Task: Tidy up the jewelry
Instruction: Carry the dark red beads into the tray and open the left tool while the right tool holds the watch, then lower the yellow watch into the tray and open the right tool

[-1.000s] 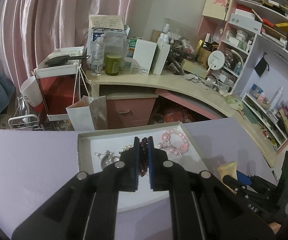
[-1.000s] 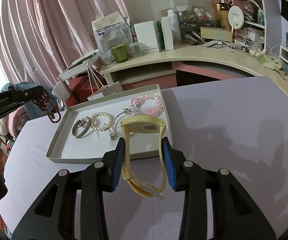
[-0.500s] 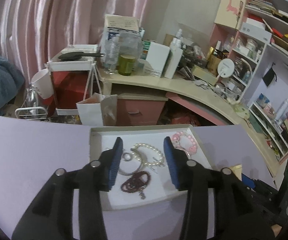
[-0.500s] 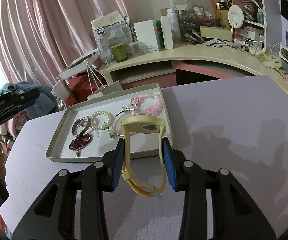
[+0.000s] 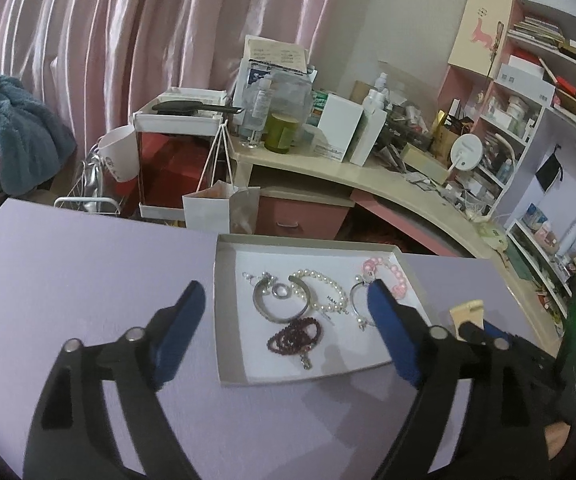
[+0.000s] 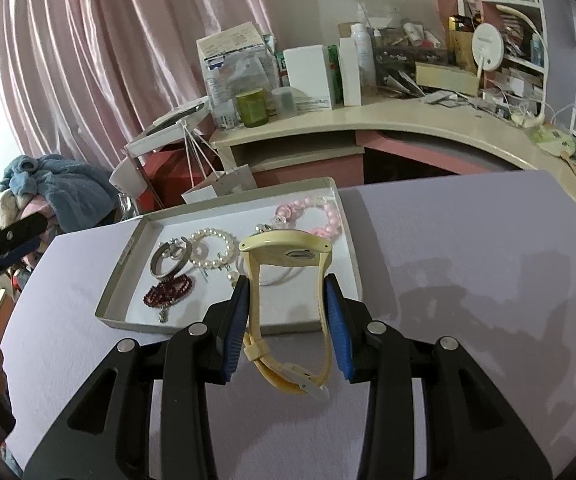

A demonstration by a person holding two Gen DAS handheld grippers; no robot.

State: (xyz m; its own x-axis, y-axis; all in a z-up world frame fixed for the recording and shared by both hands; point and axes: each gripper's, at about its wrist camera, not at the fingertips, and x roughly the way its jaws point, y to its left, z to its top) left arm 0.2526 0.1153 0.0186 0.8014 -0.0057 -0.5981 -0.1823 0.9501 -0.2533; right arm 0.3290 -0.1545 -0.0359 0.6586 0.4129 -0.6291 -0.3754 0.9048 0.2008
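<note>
R gripper (image 6: 287, 320) fingers pinch the yellow watch (image 6: 286, 276) by its strap sides: face up and away, clasp toward the camera, long axis along the fingers, over the tray (image 6: 120, 268) near edge. L gripper (image 5: 284, 336) fingers just spread wide, nothing between; dark red bead bracelet (image 5: 296, 336) lies in tray on the bench (image 5: 68, 264).

surface: lavender table (image 6: 468, 280) | directly on it: shallow grey tray (image 6: 116, 292) — near the far edge, white-lined | in tray: bracelets — pearl, pink, dark red, silver | rest of top: bare
</note>
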